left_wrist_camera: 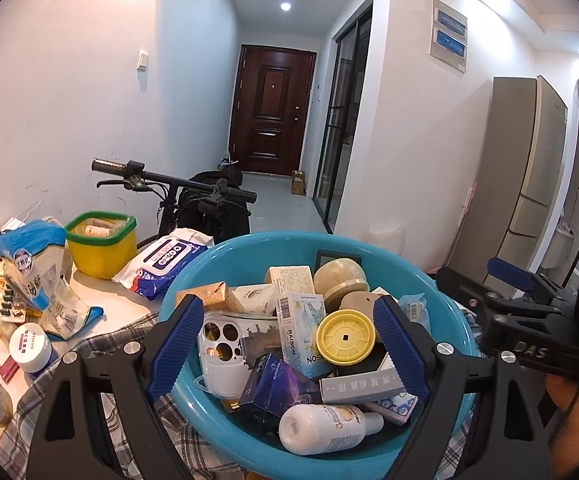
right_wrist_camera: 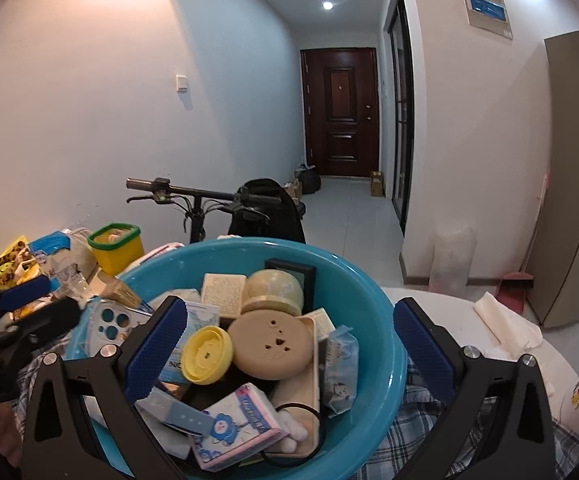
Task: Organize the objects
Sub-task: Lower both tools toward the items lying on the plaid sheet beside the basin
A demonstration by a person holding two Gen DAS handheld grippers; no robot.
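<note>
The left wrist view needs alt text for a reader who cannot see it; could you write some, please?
A blue basin heaped with small boxes, a clear phone case, a yellow lid and a white bottle sits between the left gripper, jaws open. Behind stand a yellow tub and a bicycle.

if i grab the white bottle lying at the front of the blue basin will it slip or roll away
The white bottle lies on its side on the heap in the blue basin, so a nudge would probably roll it. Its smooth, glossy, rounded body looks slippery, so grip across the middle. It looks like light plastic; how full it is cannot be told. Both grippers are open, holding nothing.
</note>
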